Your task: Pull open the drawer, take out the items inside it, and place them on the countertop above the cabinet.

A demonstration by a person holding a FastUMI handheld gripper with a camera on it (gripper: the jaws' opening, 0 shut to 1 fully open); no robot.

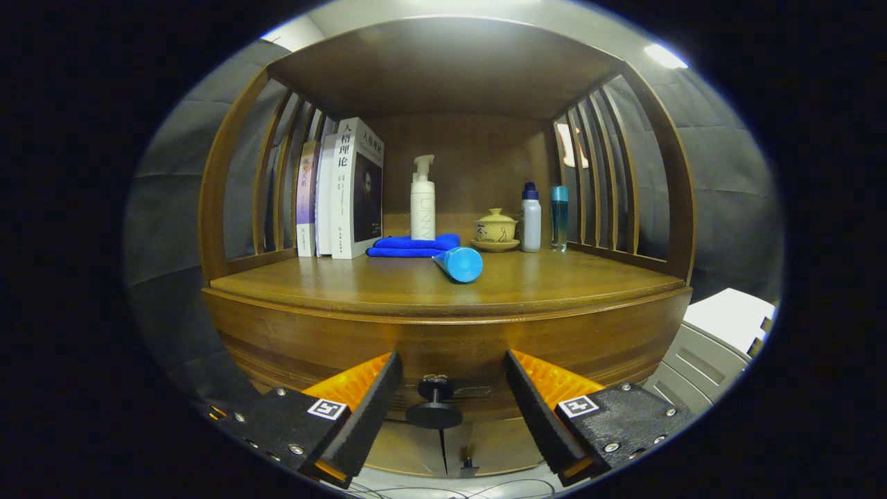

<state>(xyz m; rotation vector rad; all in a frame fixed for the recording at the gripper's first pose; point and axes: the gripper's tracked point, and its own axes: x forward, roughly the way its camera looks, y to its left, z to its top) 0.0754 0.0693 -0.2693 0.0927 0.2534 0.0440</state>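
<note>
Gripper view. My claw (434, 409) is spread wide and holds nothing. The drawer knob (434, 402) sits in the gap between the two fingers, roughly centred, touching neither. Its round disc faces me on a short stem that runs back into the drawer front (443, 343), the curved wooden band under the countertop (388, 284). The drawer looks shut; I see no gap at its top edge. What lies inside is hidden.

Countertop, beyond the fingers: books (343, 190) upright near the left slats, a folded blue cloth (414, 245), a white pump bottle (422, 201) behind it, a blue tube (461, 264) lying with its cap toward me, a lidded yellow cup (496, 229) on a saucer, a white bottle (531, 218) and a teal bottle (559, 217) near the right slats. The front strip of the wood is bare.

Judgement, step in hand: gripping the knob; the task has barely begun. To do it well:
- close on the stem behind the disc, not on the disc rim, so the disc catches the pads on the pull;
- keep the knob centred so both pads land together;
- pull straight back along the stem, level, no twist, or the drawer may bind;
- grip lightly; the disc bears the load.

Risk: pads closing on the disc edge and slipping off.
</note>
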